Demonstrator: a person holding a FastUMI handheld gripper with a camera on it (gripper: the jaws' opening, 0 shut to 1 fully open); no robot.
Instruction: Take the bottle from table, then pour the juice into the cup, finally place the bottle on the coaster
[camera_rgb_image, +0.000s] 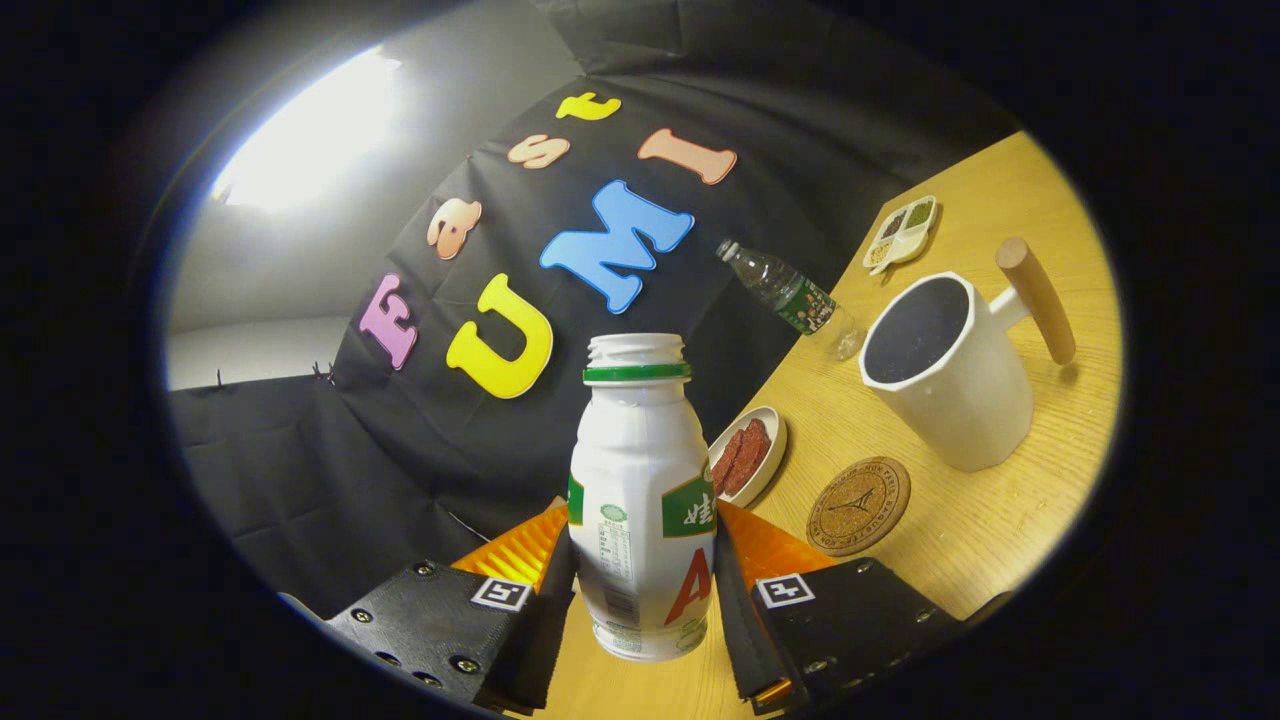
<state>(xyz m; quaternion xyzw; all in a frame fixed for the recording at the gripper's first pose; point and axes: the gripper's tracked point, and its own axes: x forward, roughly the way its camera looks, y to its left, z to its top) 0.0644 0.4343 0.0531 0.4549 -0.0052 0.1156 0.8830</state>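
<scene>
Gripper view. We see the tongs (640, 590) clamped on the white plastic juice bottle with a green neck ring and green label band (640, 500): the left black pad presses its left flank and the right black pad (735, 610) presses its right flank, low on the body. The bottle stands uncapped, its threaded mouth open at the top, and it runs straight along the line of the fingers. Orange ribbed panels show behind each pad, and a square black-and-white marker (500, 594) sits on each finger block.

The light wooden table (980, 530) appears tilted, rising to the right of the bottle. We cannot tell whether the bottle's base touches the table or hangs just above it.

Just beyond the right finger lies the round cork coaster with a dark printed emblem (858, 505), flat and bare. Just beyond the coaster stands the white faceted cup with a wooden peg handle (945, 370), its dark interior facing us; no liquid level is discernible.

Between the bottle and the coaster, against the wall, sits a small white oval dish holding dark red slices (748, 455). Farther along the wall stands a clear plastic water bottle with a green label (790, 295). Beyond the cup rests a small white divided tray with green and brown contents (902, 232).
</scene>
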